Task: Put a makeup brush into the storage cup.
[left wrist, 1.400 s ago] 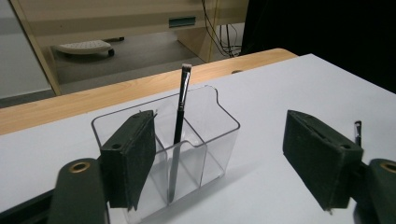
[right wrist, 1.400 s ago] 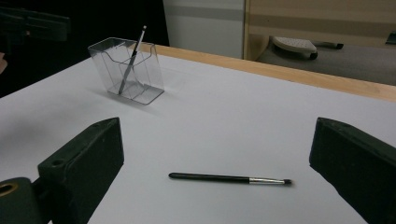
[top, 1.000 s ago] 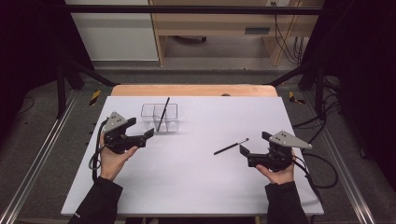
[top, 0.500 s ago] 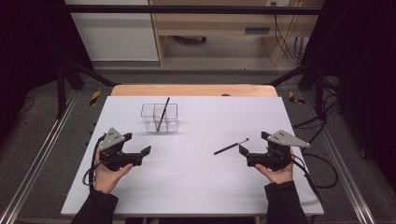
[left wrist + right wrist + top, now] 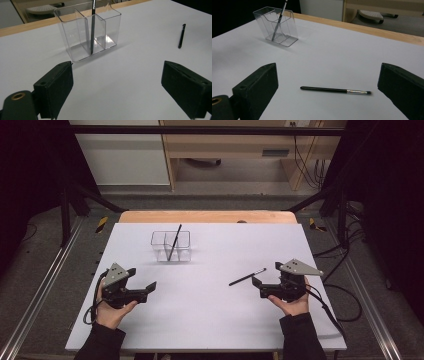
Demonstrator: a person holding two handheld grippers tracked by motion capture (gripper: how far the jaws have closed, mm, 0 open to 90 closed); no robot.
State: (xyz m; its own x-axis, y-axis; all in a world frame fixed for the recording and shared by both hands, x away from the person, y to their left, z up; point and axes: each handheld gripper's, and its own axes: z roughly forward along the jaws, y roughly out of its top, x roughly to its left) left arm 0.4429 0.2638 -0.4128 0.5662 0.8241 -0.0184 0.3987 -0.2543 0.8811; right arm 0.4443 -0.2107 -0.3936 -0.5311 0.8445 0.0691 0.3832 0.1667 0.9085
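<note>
My right tongs [image 5: 327, 95] gape, empty, around the brush [image 5: 334, 90] lying low-centre on the desk [image 5: 332, 55]. It looks light, stiff and rolly; I'd pinch mid-handle. Left tongs [image 5: 120, 87] gape too.

High view: overhead, facing forward-down over whole white table [image 5: 210, 320]. Gripper views: low, near tabletop, looking across it. All three share clear divided holder [image 5: 171, 246] [image 5: 87, 32] [image 5: 276, 26] and loose brush [image 5: 247, 277] [image 5: 181, 36] [image 5: 334, 90].

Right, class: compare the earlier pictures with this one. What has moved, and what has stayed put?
The left gripper has drawn back from the clear holder toward the person, jaws open and empty. The right gripper, the loose brush before it and the brush in the holder kept their places.
</note>
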